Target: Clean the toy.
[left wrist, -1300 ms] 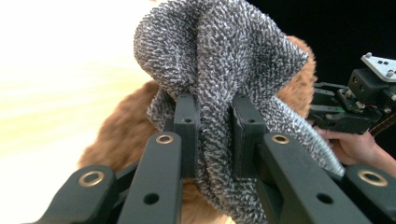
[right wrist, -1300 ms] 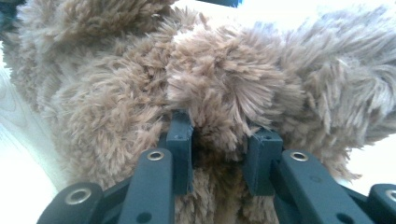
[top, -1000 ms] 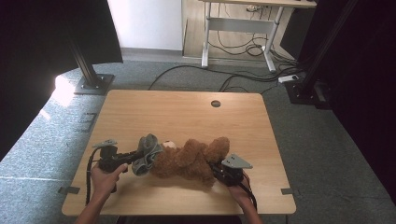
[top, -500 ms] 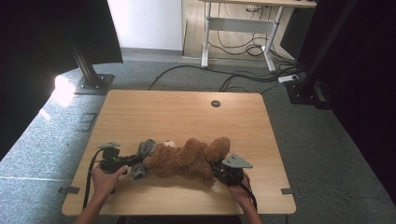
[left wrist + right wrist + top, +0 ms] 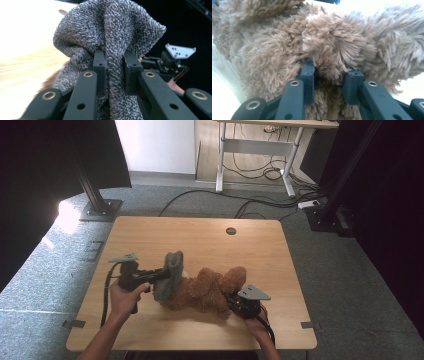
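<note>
Teddy bear [image 5: 207, 290], brown plush, lies on its side on the wooden table [image 5: 200, 232], toward the near edge and roughly midway between the left and right edges. One rounded limb [image 5: 234, 277] of the bear points toward the far edge. In the right gripper view the fur [image 5: 332, 47] crowds close against the lens.

Grey knitted garment [image 5: 169, 274] stands bunched at the bear's left end, touching the fur there, with its top lifted clear of the table. In the left gripper view the knit [image 5: 110, 32] rises in folds above the jaws.

Left gripper [image 5: 161, 274] is clamped on that grey knit: in its own view both black jaws press a fold of the fabric between them. The person's left hand [image 5: 125, 294] holds the tool near the left edge of the table, and a black cable [image 5: 105, 292] loops from it toward the near edge.

Right gripper [image 5: 231, 301] is clamped on the bear: in its own view the jaws pinch a tuft of brown fur between them. It sits at the bear's right end, close to the near edge, with its grey three-cornered plate [image 5: 253, 292] on top.

Round hole [image 5: 230, 231] lies near the table's far edge, well apart from the bear.
</note>
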`<state>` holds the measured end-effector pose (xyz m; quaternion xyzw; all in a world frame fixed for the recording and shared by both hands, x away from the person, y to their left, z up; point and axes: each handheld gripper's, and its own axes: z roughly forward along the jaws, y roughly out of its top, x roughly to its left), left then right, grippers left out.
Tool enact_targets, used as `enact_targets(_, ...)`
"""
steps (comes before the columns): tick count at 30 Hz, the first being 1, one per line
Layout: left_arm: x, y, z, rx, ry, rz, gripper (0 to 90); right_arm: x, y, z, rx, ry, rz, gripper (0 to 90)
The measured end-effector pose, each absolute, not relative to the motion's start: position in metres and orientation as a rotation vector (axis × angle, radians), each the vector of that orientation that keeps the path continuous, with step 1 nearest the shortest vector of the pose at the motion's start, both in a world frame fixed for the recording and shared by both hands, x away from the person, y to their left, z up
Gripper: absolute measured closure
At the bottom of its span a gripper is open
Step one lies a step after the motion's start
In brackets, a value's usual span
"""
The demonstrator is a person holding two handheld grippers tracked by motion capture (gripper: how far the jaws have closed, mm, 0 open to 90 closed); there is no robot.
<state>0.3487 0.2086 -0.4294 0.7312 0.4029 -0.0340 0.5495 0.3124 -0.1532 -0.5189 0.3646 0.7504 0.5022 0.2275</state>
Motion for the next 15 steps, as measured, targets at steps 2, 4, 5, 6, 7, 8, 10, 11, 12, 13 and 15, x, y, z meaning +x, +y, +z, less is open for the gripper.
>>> enact_targets(2, 0.352, 0.197, -0.438, 1.767, 0.961, -0.096, 75.2, 0.312, -0.154, -0.519, 1.004, 2.069, 1.386, 66.0)
enact_targets(4, 0.353, 0.188, -0.448, 1.792, 0.968, -0.108, 75.2, 0.312, -0.154, -0.518, 1.002, 2.068, 1.387, 65.3)
enact_targets(5, 0.352, 0.184, -0.453, 1.810, 0.969, -0.106, 75.2, 0.312, -0.154, -0.518, 1.000, 2.068, 1.388, 64.7)
enact_targets(6, 0.352, 0.182, -0.456, 1.820, 0.966, -0.102, 75.3, 0.312, -0.155, -0.518, 0.998, 2.069, 1.394, 63.0)
enact_targets(7, 0.352, 0.182, -0.456, 1.820, 0.966, -0.102, 75.4, 0.311, -0.155, -0.518, 1.001, 2.068, 1.401, 60.9)
enact_targets(8, 0.350, 0.180, -0.462, 1.829, 0.969, -0.089, 75.6, 0.311, -0.156, -0.517, 1.007, 2.073, 1.416, 57.4)
enact_targets(10, 0.348, 0.180, -0.466, 1.836, 0.966, -0.084, 75.8, 0.311, -0.160, -0.513, 1.028, 2.080, 1.471, 51.4)
enact_targets(11, 0.346, 0.181, -0.468, 1.831, 0.966, -0.083, 76.0, 0.311, -0.164, -0.511, 1.046, 2.088, 1.518, 49.4)
enact_targets(12, 0.345, 0.182, -0.470, 1.827, 0.967, -0.085, 76.1, 0.311, -0.168, -0.509, 1.058, 2.111, 1.571, 46.2)
enact_targets(13, 0.344, 0.183, -0.471, 1.827, 0.966, -0.091, 76.3, 0.310, -0.171, -0.508, 1.061, 2.144, 1.621, 42.4)
enact_targets(15, 0.342, 0.185, -0.475, 1.821, 0.961, -0.100, 76.5, 0.305, -0.172, -0.508, 1.030, 2.224, 1.624, 36.5)
